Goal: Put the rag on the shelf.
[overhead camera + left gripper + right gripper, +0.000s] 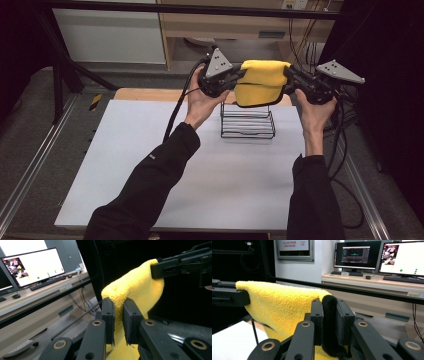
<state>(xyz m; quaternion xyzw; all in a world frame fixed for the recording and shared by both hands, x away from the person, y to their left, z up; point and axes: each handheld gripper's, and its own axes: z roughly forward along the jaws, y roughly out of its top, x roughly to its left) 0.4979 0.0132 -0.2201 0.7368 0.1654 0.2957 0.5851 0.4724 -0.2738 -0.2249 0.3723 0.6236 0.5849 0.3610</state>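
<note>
On the wall sign [293, 248] ahead of my right gripper [329, 315] I read red digits, "119", under a line of red characters too small for me to make out. The monitors [357, 255] on the desk show windows with text too fine to read. The yellow towel [261, 82] I hold bears no lettering I can see.

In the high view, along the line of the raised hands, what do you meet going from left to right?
Left hand → left gripper → yellow cloth stretched between the two → right gripper → right hand. The wire rack stands on the table below the cloth.
</note>
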